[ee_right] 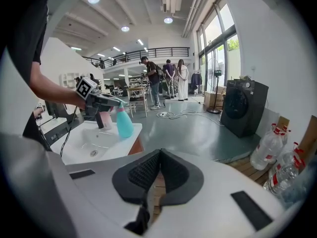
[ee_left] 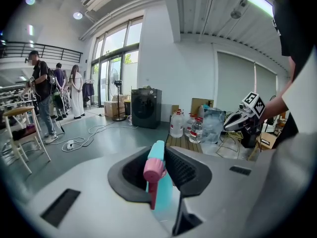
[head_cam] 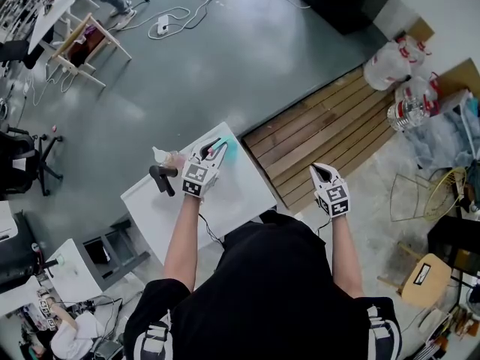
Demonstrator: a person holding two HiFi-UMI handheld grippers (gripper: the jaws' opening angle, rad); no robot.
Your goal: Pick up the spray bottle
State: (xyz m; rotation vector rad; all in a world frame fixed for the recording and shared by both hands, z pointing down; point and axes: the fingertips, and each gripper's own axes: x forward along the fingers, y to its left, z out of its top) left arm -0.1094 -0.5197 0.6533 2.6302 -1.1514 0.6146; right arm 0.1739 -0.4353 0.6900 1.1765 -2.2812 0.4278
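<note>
Grey floor [head_cam: 225, 58] is the biggest thing, spreading out well beyond both sets of fingers. Next is the wooden slat deck [head_cam: 330, 130], just ahead of the right gripper [head_cam: 324, 175]. The black washer [ee_right: 242, 105] is further out past it, off to the right of those tips. The white sink unit [head_cam: 240, 201] sits under the left gripper [head_cam: 216, 148]. A couple of water jugs [head_cam: 390, 62] are well ahead and right of the right fingers [ee_right: 143, 172], by the wall.

Spray bottle [ee_left: 161, 192] is teal w/ a pink trigger head. It's wedged btw the left fingers [ee_left: 185, 170], which are closed in on the neck just under the head, so the body hangs below the tips over the sink's far corner. Can't tell if the base is touching the counter or not tbh. Black faucet [head_cam: 161, 177] is just left of those fingers.

Right side: pads pressed together, nothing in them, well apart from the bottle.
</note>
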